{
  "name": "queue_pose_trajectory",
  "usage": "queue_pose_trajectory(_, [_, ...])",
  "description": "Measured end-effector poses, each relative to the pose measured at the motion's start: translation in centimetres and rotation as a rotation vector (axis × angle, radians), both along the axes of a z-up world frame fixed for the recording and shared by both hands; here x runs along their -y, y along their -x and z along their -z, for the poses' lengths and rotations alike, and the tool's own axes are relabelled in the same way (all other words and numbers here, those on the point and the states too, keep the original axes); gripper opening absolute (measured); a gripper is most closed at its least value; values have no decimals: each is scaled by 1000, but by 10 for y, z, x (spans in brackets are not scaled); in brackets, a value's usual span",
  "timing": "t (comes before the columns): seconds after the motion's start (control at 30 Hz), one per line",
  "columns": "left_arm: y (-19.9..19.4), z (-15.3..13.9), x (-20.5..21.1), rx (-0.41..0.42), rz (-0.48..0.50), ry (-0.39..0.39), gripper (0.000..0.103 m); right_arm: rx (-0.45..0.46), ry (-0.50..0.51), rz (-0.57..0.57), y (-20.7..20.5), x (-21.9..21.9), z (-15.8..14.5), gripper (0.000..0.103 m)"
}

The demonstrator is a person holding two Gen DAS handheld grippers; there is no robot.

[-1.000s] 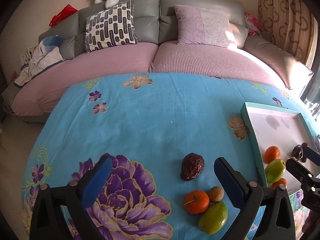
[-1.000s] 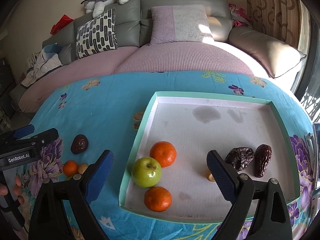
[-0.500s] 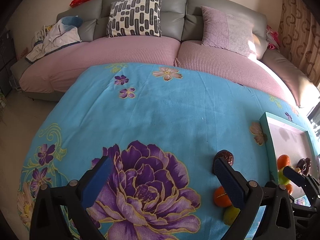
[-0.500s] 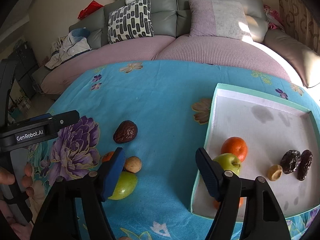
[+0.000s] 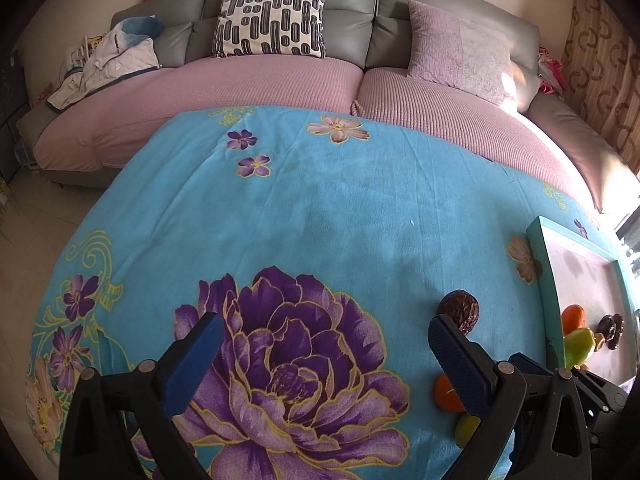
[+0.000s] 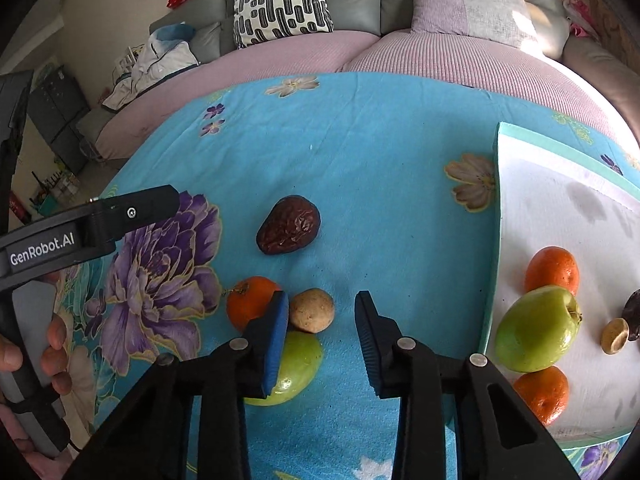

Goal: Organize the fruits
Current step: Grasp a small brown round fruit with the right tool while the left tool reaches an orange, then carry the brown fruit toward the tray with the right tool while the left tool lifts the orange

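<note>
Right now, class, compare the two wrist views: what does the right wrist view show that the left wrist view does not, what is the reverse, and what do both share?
Only the right wrist view shows the small tan round fruit on the cloth, the tan fruit in the tray and a hand gripping the left gripper.

Only the left wrist view shows the curtain.

Both show the loose brown date, orange and green fruit, the tray, the sofa, the patterned cushion and the open right gripper.

Three oranges point(image 6: 552, 270), two green fruits point(image 6: 534, 328), three dates point(image 6: 289, 225).
</note>
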State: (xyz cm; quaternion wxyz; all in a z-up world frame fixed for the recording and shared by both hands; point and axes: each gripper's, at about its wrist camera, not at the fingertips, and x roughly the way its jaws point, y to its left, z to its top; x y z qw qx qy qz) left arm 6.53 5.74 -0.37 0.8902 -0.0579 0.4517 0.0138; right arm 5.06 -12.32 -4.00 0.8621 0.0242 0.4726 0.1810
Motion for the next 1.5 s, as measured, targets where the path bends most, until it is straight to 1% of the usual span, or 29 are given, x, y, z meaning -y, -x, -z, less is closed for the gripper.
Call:
queue_pose_trajectory(0.17, [-1,1,1,-2,6,1,103,-6,-16,-3,0,1,2,33])
queue_pose_trajectory(0.23, [-2,2,2,-4,5,4,103,-6,-22,-18,0,-1,2,24])
queue_pose_trajectory(0.3, [-2,3,2,-9,3,9,103,2,-7,-26,2,-4,1,24])
queue_pose_trajectory(0.4, [-3,5,4,-18,7,13,103,-2,-18,-26,2,-1,1,24])
queue_pose_trajectory(0.53, [-4,6,10,-22,31,27,103,9,-4,-8,3,3,-1,24])
queue_pose_trajectory(0.67, [-4,6,19,-28,77,75,103,33,4,45,4,19,-8,24])
queue_pose_trajectory(0.77, [-2,5,31,-22,132,114,101,55,-1,96,5,37,-16,24])
queue_pose_trajectory(0.83, [-2,7,41,-30,177,128,95,77,-3,129,7,48,-23,24])
queue_pose_trajectory(0.9, [-2,11,51,-51,217,143,81,100,-12,158,9,60,-30,24])
queue_pose_trajectory(0.93, [-2,14,56,-63,236,145,78,108,-15,173,9,66,-33,24])
queue_pose_trajectory(0.97, [-1,16,60,-72,253,150,69,112,-17,186,10,71,-35,24])
queue_pose_trajectory(1.0, [-1,19,64,-82,267,158,58,114,-19,197,10,75,-36,24])
queue_pose_trajectory(1.03, [0,21,66,-93,280,165,54,113,-20,207,10,79,-36,24])
queue_pose_trajectory(1.07, [1,24,70,-103,290,166,45,112,-21,215,10,82,-36,24])
queue_pose_trajectory(1.1, [1,26,72,-112,294,159,40,112,-25,218,10,84,-37,24])
queue_pose_trajectory(1.23, [3,30,76,-127,298,142,39,117,-32,214,10,86,-39,24])
queue_pose_trajectory(1.27, [3,30,77,-125,300,139,36,119,-33,212,10,85,-40,24])
queue_pose_trajectory(1.3, [3,29,77,-122,305,140,34,122,-34,210,10,85,-40,24])
queue_pose_trajectory(1.5, [10,18,78,-75,320,141,32,161,-52,215,17,87,-52,24])
